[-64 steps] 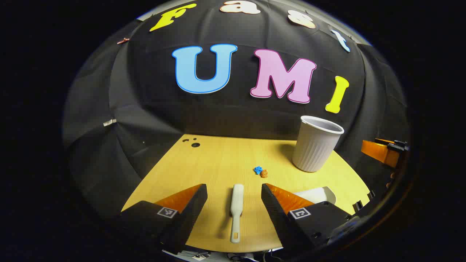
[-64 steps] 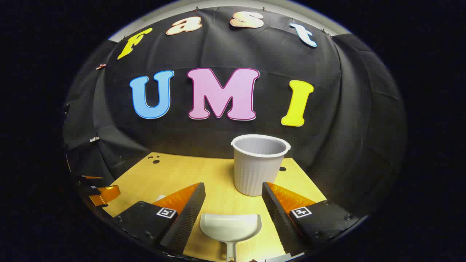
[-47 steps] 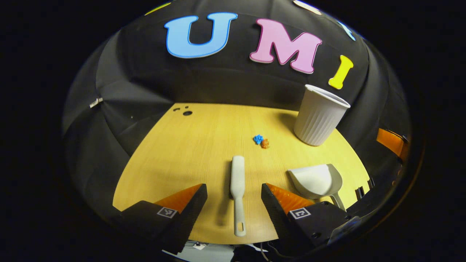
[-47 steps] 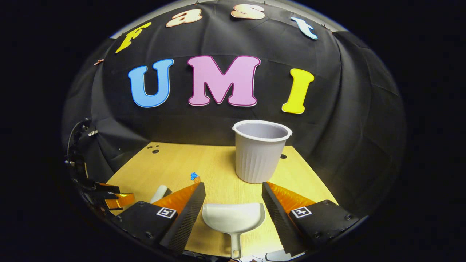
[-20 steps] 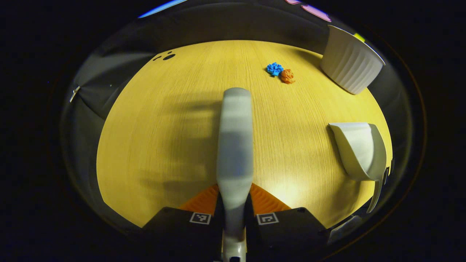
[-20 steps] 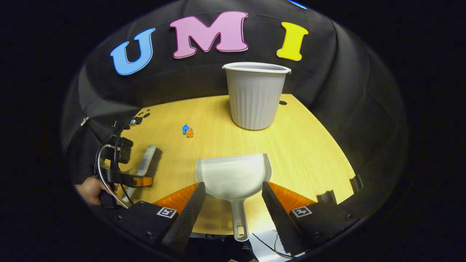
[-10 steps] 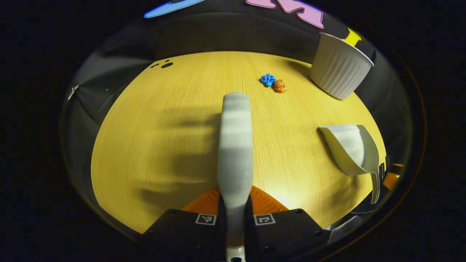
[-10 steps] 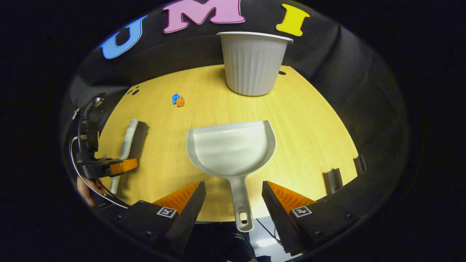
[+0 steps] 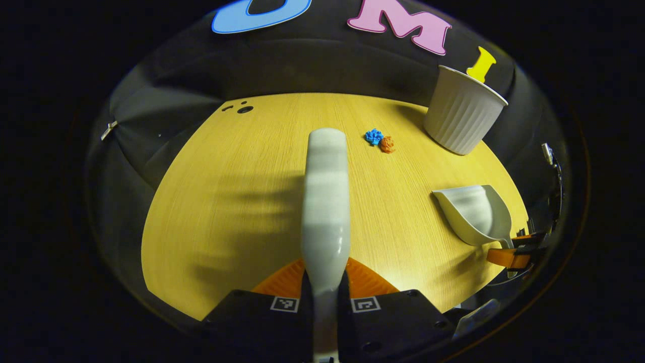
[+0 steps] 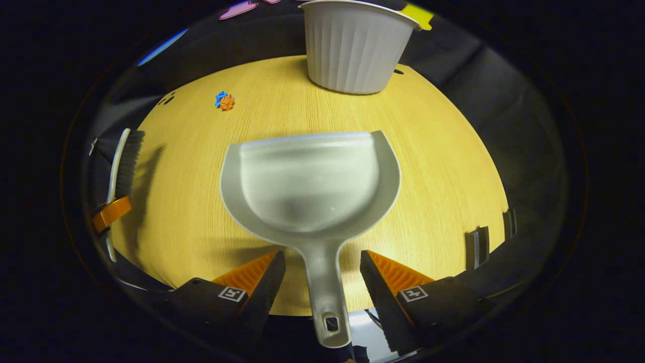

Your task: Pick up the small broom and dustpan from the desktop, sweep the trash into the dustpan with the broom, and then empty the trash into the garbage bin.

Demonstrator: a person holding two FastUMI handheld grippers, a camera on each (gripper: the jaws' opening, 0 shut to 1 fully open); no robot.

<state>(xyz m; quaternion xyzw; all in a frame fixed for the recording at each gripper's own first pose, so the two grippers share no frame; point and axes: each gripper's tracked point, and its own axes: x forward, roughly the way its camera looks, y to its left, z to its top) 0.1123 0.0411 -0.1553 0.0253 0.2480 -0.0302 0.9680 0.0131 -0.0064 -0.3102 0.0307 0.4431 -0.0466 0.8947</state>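
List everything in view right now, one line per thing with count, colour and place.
broom: 1, white back with dark bristles, held at its handle above the left part of the desk
dustpan: 1, white, flat on the desk near the front edge, handle toward the right gripper
trash: 2 crumpled bits, one blue and one orange, touching, mid-desk toward the back
garbage bin: 1, white and ribbed, upright at the back right
desk: 1, light wood
left gripper: 1, shut on the broom handle
right gripper: 1, open, fingers either side of the dustpan handle without touching
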